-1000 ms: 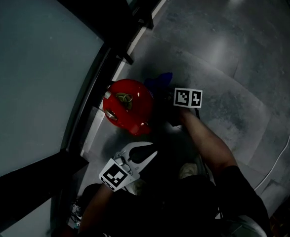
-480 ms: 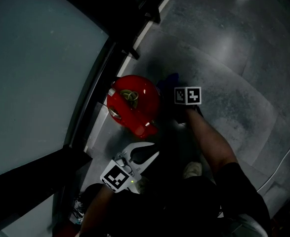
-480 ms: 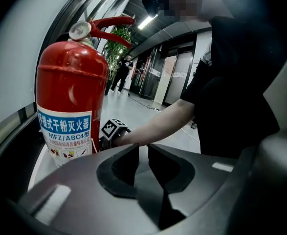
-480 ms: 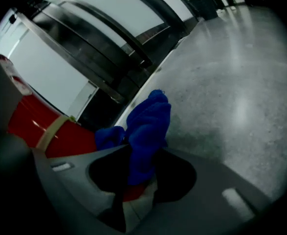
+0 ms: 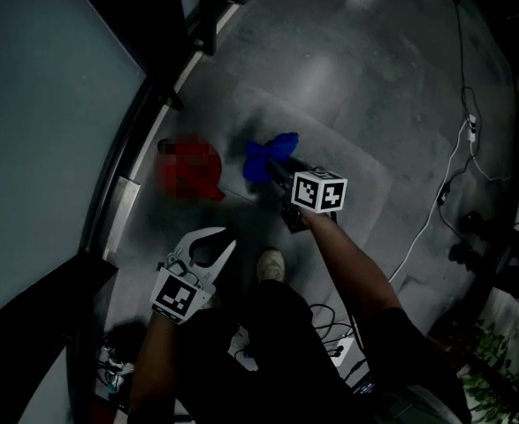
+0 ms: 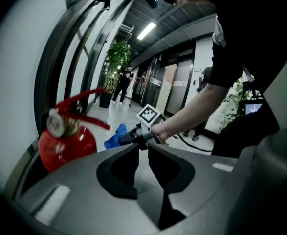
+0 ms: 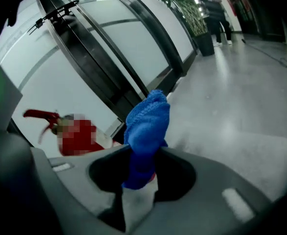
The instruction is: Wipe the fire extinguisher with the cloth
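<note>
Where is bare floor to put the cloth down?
The wide grey floor beyond the cloth, up to the white cable, is bare. Crowded: the narrow gap between the fire extinguisher and cloth, and near the shoe.

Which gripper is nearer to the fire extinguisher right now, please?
Right, it seems: the right gripper holds the cloth just beside the fire extinguisher, apart from it; the left gripper hangs farther back, open.

Dim, dark-cornered fisheye views; glare on floor (image 5: 330, 69); fire extinguisher (image 6: 67, 141) motion-blurred.
</note>
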`<state>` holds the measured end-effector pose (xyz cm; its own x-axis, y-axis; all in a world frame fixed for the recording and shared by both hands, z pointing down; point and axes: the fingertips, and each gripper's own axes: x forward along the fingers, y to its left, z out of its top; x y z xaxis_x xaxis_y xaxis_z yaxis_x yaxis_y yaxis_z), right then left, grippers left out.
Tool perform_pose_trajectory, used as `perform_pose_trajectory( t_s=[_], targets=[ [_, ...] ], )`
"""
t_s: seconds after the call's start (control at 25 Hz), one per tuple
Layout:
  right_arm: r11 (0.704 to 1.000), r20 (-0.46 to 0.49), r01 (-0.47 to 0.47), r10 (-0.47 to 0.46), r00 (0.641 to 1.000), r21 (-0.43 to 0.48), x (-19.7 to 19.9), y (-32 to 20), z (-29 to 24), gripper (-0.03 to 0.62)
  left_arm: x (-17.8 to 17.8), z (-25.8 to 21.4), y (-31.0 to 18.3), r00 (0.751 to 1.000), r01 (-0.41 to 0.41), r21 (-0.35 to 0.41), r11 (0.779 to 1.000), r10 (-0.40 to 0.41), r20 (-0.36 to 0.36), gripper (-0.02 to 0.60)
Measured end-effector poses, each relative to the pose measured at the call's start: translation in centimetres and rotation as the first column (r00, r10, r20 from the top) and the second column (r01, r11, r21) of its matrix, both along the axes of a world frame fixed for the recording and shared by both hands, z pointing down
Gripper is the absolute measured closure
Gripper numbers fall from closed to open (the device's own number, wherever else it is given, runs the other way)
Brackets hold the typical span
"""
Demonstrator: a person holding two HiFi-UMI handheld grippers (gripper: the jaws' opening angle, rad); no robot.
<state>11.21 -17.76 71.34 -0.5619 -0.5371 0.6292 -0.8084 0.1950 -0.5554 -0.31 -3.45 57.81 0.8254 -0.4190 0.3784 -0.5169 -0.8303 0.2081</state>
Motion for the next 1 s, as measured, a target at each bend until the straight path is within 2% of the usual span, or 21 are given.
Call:
perform_pose_trajectory(
  t_s=[0.08,0.2,0.36,0.48,0.64,0.8,0.92,1.0],
  targets=[
    [1.0,-0.035,-0.003,0.004,0.999,0.023,1.5,1.9,-7.3,0.468,0.5,-5.4,1.3,1.0,-0.007,-0.019,1.0,0.006,-0.02,0.515],
    [0.997,-0.052,0.033,-0.03,0.998,0.066,1.3,4.3,-17.8,0.467,-1.3,-13.8,2.1,0.989,0.1,-0.089,0.991,-0.109,-0.101,0.515],
    [0.985,-0.008,0.108,-0.108,0.994,0.132,0.0,8.2,-31.8,0.468,-4.0,-23.9,3.6,0.979,0.186,-0.083,0.979,-0.192,-0.062,0.515],
    [0.966,0.015,0.147,-0.154,0.988,0.212,-0.9,10.5,-42.2,0.468,-5.6,-32.0,3.7,0.963,0.257,-0.049,0.965,-0.26,-0.072,0.515],
    [0.928,0.08,0.108,-0.146,0.986,0.357,-1.2,12.4,-54.3,0.468,-7.2,-41.9,4.1,0.931,0.359,0.031,0.933,-0.356,-0.082,0.524],
    [0.887,0.123,0.083,-0.154,0.98,0.454,0.5,16.0,-63.3,0.468,-7.8,-49.8,8.0,0.912,0.41,0.121,0.904,-0.404,-0.07,0.543],
    [0.852,0.14,0.068,-0.163,0.977,0.519,2.3,18.8,-68.8,0.467,-8.1,-54.0,10.7,0.883,0.469,0.159,0.869,-0.458,-0.104,0.543],
    [0.821,0.138,0.071,-0.179,0.974,0.566,3.5,20.9,-71.5,0.468,-7.6,-55.9,12.3,0.853,0.521,0.171,0.836,-0.505,-0.132,0.543]
  ],
)
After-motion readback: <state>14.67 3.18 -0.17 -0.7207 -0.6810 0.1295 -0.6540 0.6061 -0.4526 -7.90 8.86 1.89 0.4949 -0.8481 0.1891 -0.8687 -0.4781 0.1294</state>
